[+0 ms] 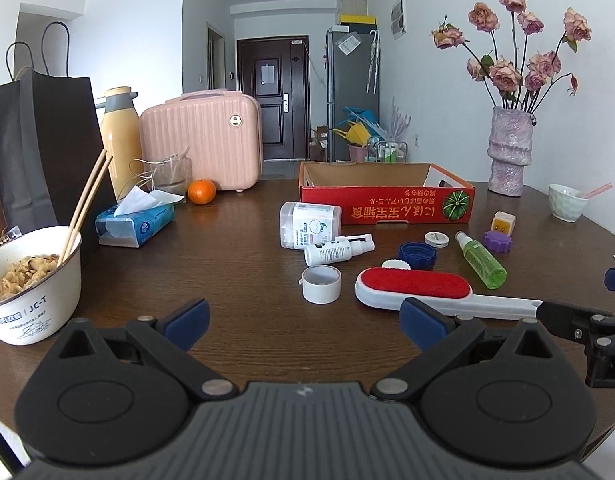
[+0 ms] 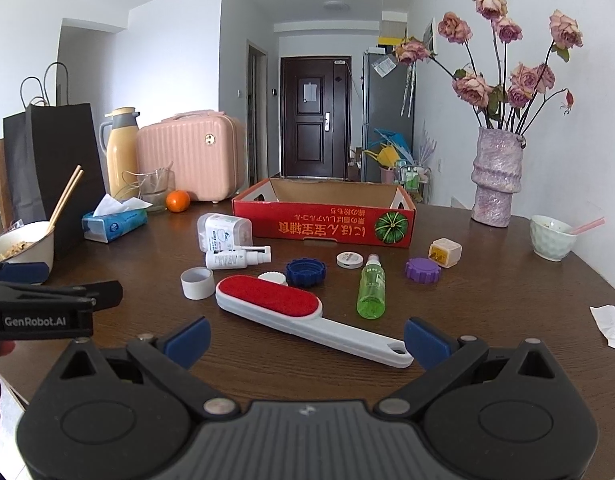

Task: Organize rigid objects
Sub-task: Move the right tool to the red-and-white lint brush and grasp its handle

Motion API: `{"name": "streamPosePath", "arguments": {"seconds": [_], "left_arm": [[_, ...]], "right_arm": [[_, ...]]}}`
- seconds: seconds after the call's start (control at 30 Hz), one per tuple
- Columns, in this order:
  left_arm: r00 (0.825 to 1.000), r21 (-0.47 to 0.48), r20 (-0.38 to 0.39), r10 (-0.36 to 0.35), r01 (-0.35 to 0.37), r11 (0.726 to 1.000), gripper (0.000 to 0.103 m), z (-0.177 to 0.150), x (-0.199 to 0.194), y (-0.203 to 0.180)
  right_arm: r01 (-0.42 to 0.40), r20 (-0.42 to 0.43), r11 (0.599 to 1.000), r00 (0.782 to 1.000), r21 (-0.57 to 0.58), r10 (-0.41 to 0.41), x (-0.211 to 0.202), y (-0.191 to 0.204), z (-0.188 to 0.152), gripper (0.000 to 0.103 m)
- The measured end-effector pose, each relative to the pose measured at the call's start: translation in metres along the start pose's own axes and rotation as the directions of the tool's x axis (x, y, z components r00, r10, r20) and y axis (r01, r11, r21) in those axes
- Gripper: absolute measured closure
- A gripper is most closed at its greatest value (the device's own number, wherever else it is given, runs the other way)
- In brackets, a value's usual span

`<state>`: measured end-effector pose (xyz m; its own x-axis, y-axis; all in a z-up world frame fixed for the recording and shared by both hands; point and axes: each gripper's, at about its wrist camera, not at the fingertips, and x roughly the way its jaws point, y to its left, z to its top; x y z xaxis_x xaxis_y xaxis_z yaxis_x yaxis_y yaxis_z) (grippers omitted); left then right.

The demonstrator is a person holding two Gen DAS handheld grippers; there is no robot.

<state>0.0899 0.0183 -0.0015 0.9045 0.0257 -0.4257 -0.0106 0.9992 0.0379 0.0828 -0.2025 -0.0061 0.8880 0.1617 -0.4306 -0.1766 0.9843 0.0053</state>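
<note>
- Right gripper [image 2: 307, 340]: jaws spread wide, nothing between them, low over the near edge of the brown table [image 2: 507, 300]. Blue pads flank the handle end of the lint brush [image 2: 291, 308] without touching it.
- Left gripper [image 1: 305, 320]: jaws likewise spread wide and empty, hovering over bare tabletop just short of the white tape roll [image 1: 321, 284].
- Lint brush: white body, red pad facing up, lying flat and diagonal, handle toward the right gripper.
- Near the brush head: white ridged cap [image 2: 272, 278] touching or just behind it; blue cap [image 2: 305, 272], open side up, just beside that.
- Green spray bottle [image 2: 371, 292] lies on its side to the right of the brush, nozzle pointing away.
- Farther back: small white round tin [image 2: 349, 259], purple cap [image 2: 422, 270], yellow-and-white cube [image 2: 445, 252].
- Left of the group: white spray bottle [image 2: 237, 258] on its side, just in front of a clear box of cotton swabs [image 2: 225, 232].
- Red cardboard box [image 2: 323, 224] sits behind all these items, open top; no contents visible from this angle.
- Periphery, left: tissue pack [image 2: 115, 224], orange [image 2: 177, 201], pink case [image 2: 189, 160], yellow thermos [image 2: 121, 148], dark paper bag [image 2: 55, 160], bowl of food with chopsticks [image 1: 31, 280].
- Periphery, right: vase of dried roses [image 2: 497, 176], small bowl with pink spoon [image 2: 551, 236], crumpled paper [image 2: 611, 324].
</note>
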Motion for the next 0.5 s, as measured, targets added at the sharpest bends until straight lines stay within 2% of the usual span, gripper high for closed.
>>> {"name": "streamPosePath", "arguments": {"seconds": [0.5], "left_arm": [[0.999,-0.003,-0.05,0.003,-0.003,1.0,0.0,0.015,0.044,0.003]], "right_arm": [[-0.009,-0.059,1.0,0.998,0.018,0.01,0.047,-0.01,0.01,0.0]]}}
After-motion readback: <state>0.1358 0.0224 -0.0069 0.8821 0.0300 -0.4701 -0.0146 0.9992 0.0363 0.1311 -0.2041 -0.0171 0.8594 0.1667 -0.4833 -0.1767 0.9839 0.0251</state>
